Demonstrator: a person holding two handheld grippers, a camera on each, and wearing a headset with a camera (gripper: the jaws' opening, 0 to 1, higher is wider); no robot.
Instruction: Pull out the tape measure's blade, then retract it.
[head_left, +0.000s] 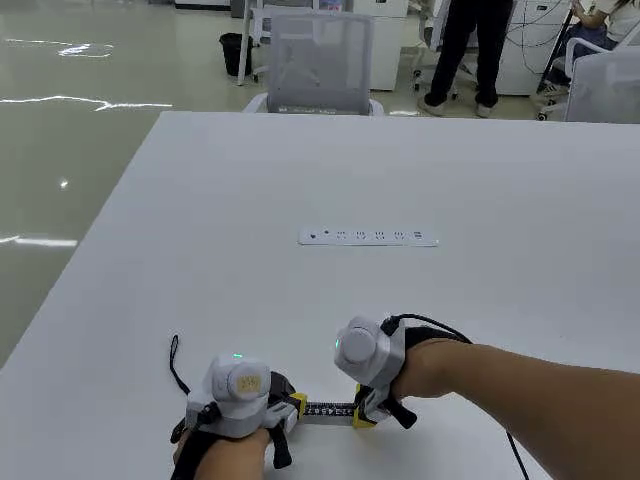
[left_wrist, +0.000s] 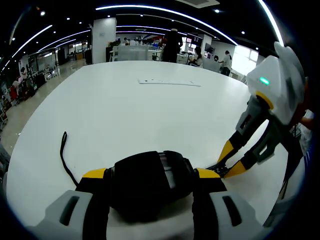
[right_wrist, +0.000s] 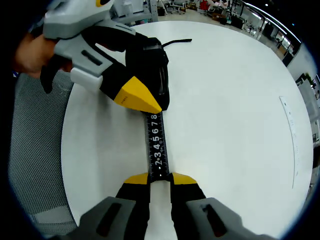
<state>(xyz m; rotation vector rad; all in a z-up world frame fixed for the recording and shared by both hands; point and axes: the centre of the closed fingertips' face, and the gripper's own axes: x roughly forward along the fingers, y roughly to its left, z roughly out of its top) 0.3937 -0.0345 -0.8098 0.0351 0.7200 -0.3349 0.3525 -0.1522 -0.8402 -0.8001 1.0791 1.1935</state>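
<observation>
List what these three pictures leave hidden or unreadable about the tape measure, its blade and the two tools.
1. End hook of the blade: right gripper view, covered by the right tool, jaws shut on it.
2. Sides of the tape measure case: left gripper view, covered by the left tool clamping it.
3. The case, head view: mostly behind the left tool's body.
4. Numbers on the blade, head view: too small.
5. Markings on the power strip, head view: too small.

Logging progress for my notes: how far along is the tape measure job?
Done: left gripper grips the tape measure, right gripper pinches the end of the blade. In hand: a short stretch of blade is out. To do: finish pulling, then retract.
</observation>
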